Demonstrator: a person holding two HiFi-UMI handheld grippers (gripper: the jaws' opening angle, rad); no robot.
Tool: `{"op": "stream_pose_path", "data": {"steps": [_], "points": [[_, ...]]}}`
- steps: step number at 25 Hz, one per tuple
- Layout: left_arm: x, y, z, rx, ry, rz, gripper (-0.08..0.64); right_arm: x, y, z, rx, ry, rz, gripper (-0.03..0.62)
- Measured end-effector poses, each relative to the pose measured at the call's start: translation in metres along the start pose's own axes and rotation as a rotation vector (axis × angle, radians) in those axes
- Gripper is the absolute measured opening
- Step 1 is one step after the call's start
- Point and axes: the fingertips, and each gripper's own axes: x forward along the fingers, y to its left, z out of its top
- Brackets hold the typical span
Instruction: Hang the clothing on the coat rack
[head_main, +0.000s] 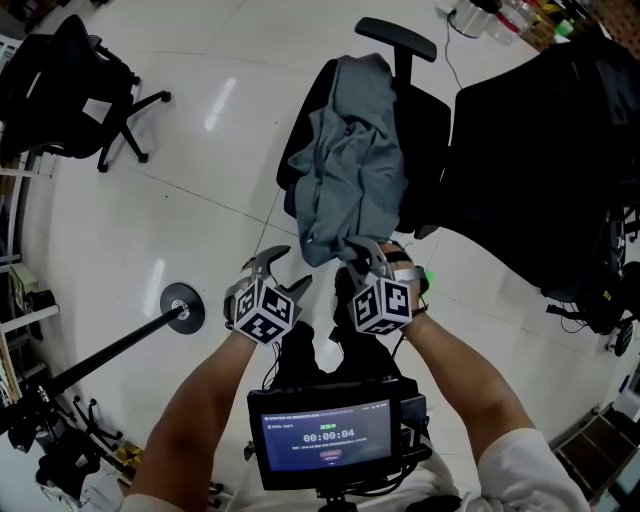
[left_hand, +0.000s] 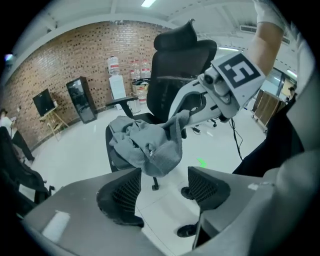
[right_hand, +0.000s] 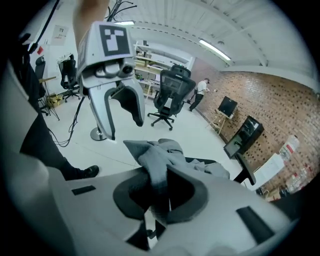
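Observation:
A grey garment (head_main: 355, 150) lies draped over the seat and back of a black office chair (head_main: 430, 110). My right gripper (head_main: 362, 256) is shut on the garment's lower edge; in the right gripper view a fold of grey cloth (right_hand: 159, 160) is pinched between the pads. My left gripper (head_main: 285, 268) stands open just left of that edge, with nothing between its jaws. In the left gripper view the garment (left_hand: 147, 142) hangs ahead of the open jaws, with the right gripper (left_hand: 200, 102) holding its corner. The coat rack's round base (head_main: 183, 307) and dark pole (head_main: 110, 350) stand on the floor at my left.
A second black chair (head_main: 70, 80) stands at the far left. A large black-covered bulk (head_main: 540, 150) fills the right side, with cables beside it. A small screen (head_main: 325, 435) sits low in front of my body. My dark shoes (left_hand: 192, 192) show on the white floor.

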Motion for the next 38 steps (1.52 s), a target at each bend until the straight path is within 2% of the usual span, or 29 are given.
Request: {"op": "stream_pose_path", "data": {"steps": [4, 7, 10, 18, 20, 21, 24, 26, 30, 38], "points": [[0.015, 0.005, 0.009, 0.070, 0.016, 0.026, 0.362, -0.014, -0.022, 0.008, 0.057, -0.028, -0.025, 0.023], [0.031, 0.009, 0.017, 0.080, 0.020, 0.048, 0.382, -0.021, -0.034, 0.010, 0.087, -0.039, -0.035, 0.023], [0.050, 0.012, 0.024, 0.091, 0.035, 0.056, 0.387, -0.027, -0.042, 0.010, 0.111, -0.045, -0.040, 0.023], [0.080, 0.028, 0.026, 0.198, 0.105, 0.077, 0.388, -0.039, -0.058, 0.006, 0.163, -0.056, -0.052, 0.023], [0.084, 0.035, 0.026, 0.203, 0.116, 0.083, 0.362, -0.043, -0.062, 0.006, 0.175, -0.061, -0.059, 0.023], [0.084, 0.038, 0.028, 0.205, 0.115, 0.087, 0.320, -0.044, -0.063, 0.006, 0.179, -0.063, -0.062, 0.023], [0.081, 0.049, 0.040, 0.214, 0.080, 0.120, 0.110, -0.047, -0.068, 0.005, 0.187, -0.065, -0.072, 0.021], [0.076, 0.053, 0.053, 0.216, 0.031, 0.139, 0.018, -0.049, -0.070, 0.003, 0.187, -0.066, -0.077, 0.021], [0.063, 0.056, 0.081, 0.189, -0.089, 0.142, 0.015, -0.052, -0.076, 0.003, 0.182, -0.073, -0.085, 0.021], [0.021, 0.072, 0.120, 0.018, -0.263, 0.163, 0.015, -0.065, -0.093, 0.008, 0.160, -0.090, -0.121, 0.021]]}}
